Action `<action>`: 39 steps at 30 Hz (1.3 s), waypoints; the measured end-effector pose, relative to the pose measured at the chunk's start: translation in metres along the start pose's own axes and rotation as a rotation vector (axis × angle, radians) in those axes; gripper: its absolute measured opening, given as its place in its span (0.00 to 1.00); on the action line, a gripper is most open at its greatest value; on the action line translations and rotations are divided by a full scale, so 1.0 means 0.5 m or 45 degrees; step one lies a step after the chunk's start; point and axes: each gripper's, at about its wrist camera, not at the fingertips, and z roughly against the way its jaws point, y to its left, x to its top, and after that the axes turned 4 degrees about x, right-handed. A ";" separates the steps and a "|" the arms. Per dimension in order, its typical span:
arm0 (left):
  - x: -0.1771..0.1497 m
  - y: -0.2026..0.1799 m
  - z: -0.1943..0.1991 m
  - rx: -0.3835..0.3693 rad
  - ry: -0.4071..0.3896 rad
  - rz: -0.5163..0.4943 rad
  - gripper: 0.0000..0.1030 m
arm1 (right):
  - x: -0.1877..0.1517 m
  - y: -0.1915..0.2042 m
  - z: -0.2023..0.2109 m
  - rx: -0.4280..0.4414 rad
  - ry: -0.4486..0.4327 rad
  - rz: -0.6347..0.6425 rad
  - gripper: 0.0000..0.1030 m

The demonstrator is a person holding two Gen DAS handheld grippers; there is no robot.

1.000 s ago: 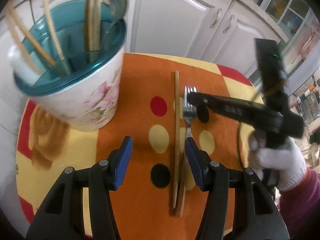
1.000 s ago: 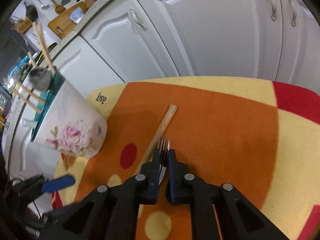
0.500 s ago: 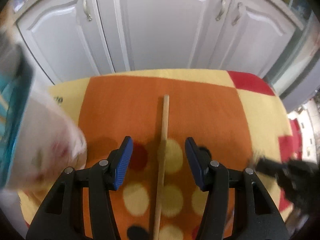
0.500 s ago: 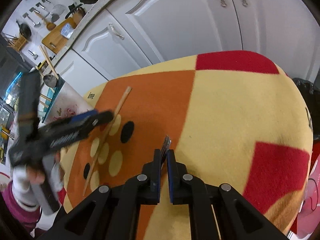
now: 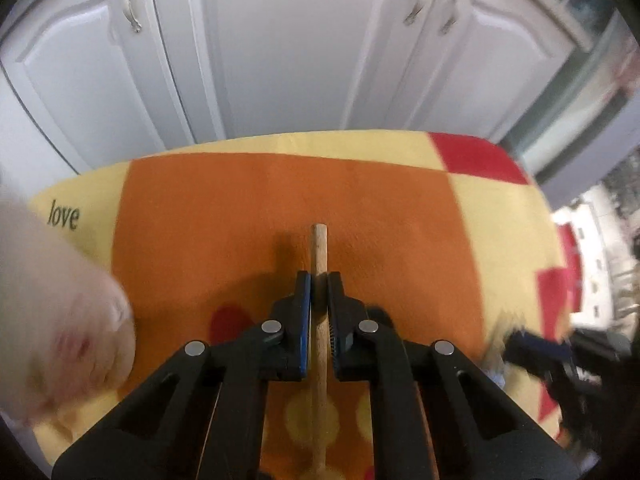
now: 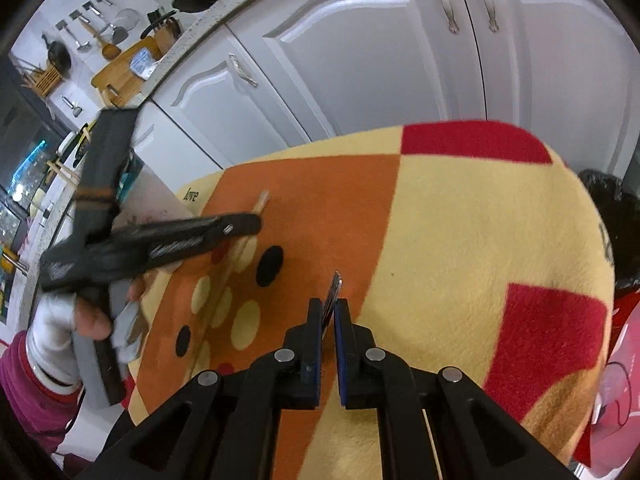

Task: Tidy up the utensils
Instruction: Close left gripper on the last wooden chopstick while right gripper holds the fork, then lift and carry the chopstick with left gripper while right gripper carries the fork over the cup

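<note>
Left gripper (image 5: 319,280), jaws just closed on wooden stick (image 5: 319,248) lying on tablecloth (image 5: 400,208); light, stiff, smooth; hold near far end, firmly. Right gripper (image 6: 328,308) clamped on fork (image 6: 333,292), thin, slippery metal, above cloth

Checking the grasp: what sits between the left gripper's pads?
The wooden stick, clamped by the left gripper whose jaws have just closed; the left wrist view shows it.
</note>
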 end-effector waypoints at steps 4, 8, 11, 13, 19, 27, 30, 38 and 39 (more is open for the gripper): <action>-0.038 0.038 0.091 -0.090 -0.069 0.046 0.06 | 0.008 0.033 0.027 -0.016 -0.049 0.055 0.05; -0.066 0.073 0.176 -0.129 -0.163 0.061 0.06 | 0.020 0.072 0.048 -0.011 -0.083 0.100 0.04; -0.084 0.087 0.229 -0.140 -0.217 0.061 0.06 | 0.032 0.114 0.066 -0.011 -0.110 0.161 0.04; -0.109 0.104 0.271 -0.149 -0.261 0.063 0.06 | 0.034 0.135 0.073 -0.020 -0.118 0.191 0.04; -0.145 0.132 0.328 -0.156 -0.315 0.084 0.06 | 0.038 0.133 0.046 -0.057 -0.064 0.166 0.04; -0.175 0.144 0.355 -0.164 -0.347 0.123 0.06 | 0.017 0.051 -0.051 -0.153 0.083 -0.028 0.12; -0.176 0.143 0.359 -0.158 -0.348 0.126 0.06 | 0.028 0.047 -0.046 -0.111 0.030 -0.089 0.35; -0.175 0.130 0.365 -0.157 -0.359 0.110 0.06 | 0.037 0.037 -0.106 -0.171 0.162 -0.094 0.13; -0.175 0.129 0.369 -0.161 -0.363 0.109 0.06 | 0.033 0.038 -0.101 -0.167 0.145 -0.086 0.11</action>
